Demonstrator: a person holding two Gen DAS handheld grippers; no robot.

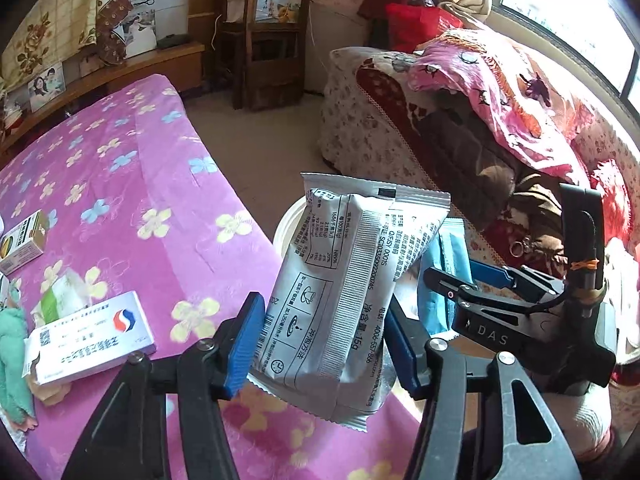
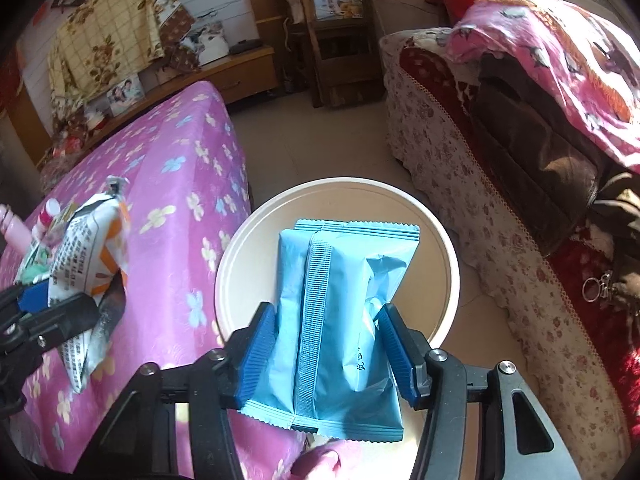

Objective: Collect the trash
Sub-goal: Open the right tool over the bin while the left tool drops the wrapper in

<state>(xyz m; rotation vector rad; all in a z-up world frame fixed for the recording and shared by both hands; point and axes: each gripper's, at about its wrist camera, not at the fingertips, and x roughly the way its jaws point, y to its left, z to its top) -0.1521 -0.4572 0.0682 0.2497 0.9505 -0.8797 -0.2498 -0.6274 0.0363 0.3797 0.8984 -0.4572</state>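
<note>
Blue sachet (image 2: 340,320) is pinched between the pads of the right hand-held gripper (image 2: 328,356), hanging right over the round white bin (image 2: 240,264) on the floor, btw the bed and the sofa. Grey sachet (image 1: 340,292) is pinched in the left hand-held gripper (image 1: 320,344), held up over the bed's near right corner, just left of the bin.

To do the drop well, I'd say: let the blue one go first since it's already centred over the bin's mouth, spread the jaws fully so the crinkly film doesn't cling to a pad, then bring the grey one across to the right till it's inside the rim before releasing. The two grippers sit close together, so clashing is the main risk; stagger them.

Still on the pink flowered bed (image 1: 132,184): white medicine box (image 1: 92,336) near left, small green-yellow box (image 1: 24,240) far left edge, crumpled green-white wrapper (image 1: 60,300), teal cloth (image 1: 12,360). Sofa w/ pink blanket (image 1: 500,92) right, keys (image 2: 598,286) on it. Nothing blocks the bin
</note>
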